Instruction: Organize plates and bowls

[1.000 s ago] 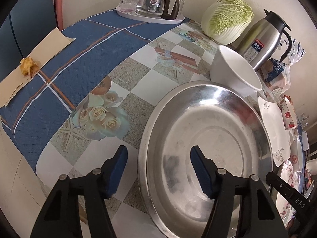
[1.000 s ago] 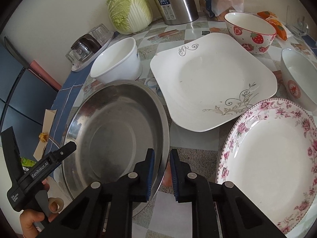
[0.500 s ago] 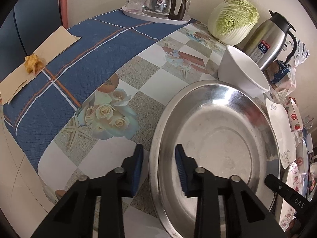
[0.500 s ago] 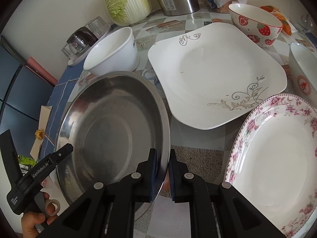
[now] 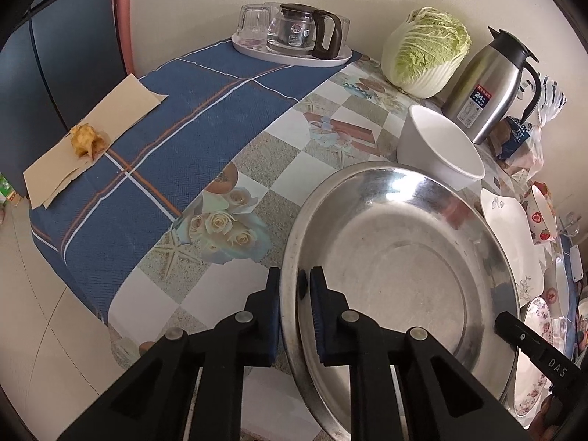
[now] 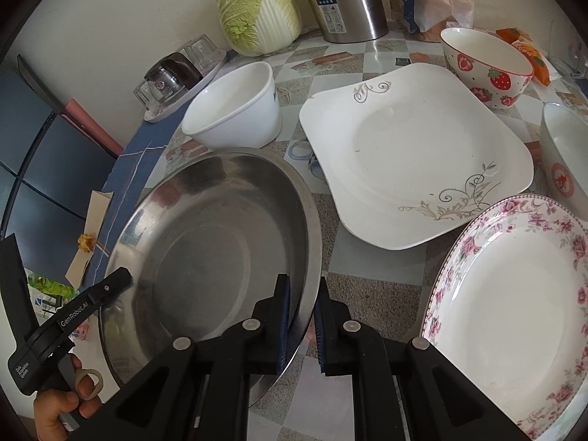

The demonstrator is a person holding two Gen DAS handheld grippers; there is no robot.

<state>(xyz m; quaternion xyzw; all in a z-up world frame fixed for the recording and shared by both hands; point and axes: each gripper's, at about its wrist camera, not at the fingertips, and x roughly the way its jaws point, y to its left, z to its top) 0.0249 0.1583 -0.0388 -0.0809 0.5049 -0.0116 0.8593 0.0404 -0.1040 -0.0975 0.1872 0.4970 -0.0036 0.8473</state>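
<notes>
A large steel basin (image 5: 397, 257) (image 6: 205, 242) lies on the patterned tablecloth, held at two opposite sides. My left gripper (image 5: 294, 283) is closing tight on its left rim, one pad outside and one inside. My right gripper (image 6: 303, 290) is shut on the right rim in the same way. Behind the basin stands a plain white bowl (image 5: 437, 147) (image 6: 235, 110). To its right are a square white plate (image 6: 411, 161), a rose-patterned plate (image 6: 514, 301), a strawberry bowl (image 6: 485, 66) and a bowl with a red emblem (image 6: 566, 161).
At the back stand a cabbage (image 5: 426, 51), a steel thermos jug (image 5: 488, 84) and a tray with a glass pot (image 5: 294, 44). A blue cloth with brown paper (image 5: 92, 136) covers the left end. The table edge runs close below the basin.
The left gripper's jaws, wide apart around the basin's rim a second ago, have closed onto it, and that hand has risen a little. The right gripper has kept its hold on the opposite rim.
</notes>
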